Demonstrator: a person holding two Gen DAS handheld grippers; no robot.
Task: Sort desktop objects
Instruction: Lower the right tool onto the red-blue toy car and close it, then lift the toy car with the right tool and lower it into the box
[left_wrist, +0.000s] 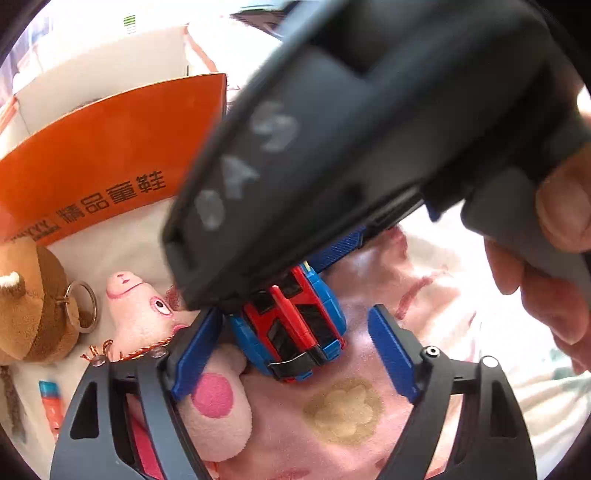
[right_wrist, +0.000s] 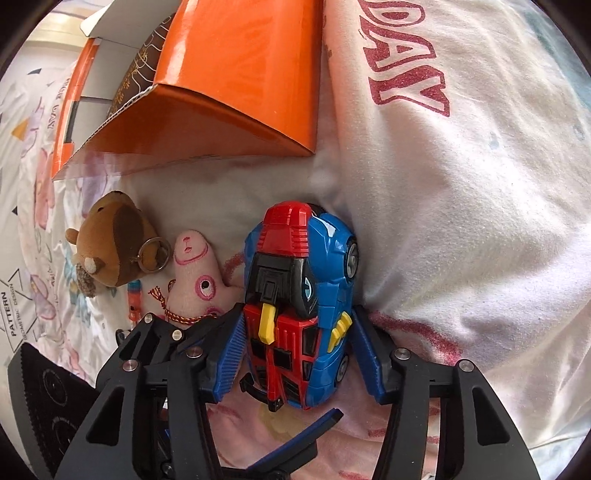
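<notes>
Right tongs (right_wrist: 297, 354) are seen set around the rear half of the red-and-blue toy car (right_wrist: 299, 295), blue pads at or just off its flanks; contact cannot be confirmed. Left tongs (left_wrist: 295, 350) are held spread wide, nothing between them. The car lies on a printed bed sheet (right_wrist: 461, 203). It is judged light, rigid, glossy plastic, so slippery; flat sides are the best purchase. Just beside it lies a pink pig plush (right_wrist: 195, 280), then a brown plush keychain (right_wrist: 114, 243). Farther off stands an open orange shoebox (right_wrist: 229, 92)
</notes>
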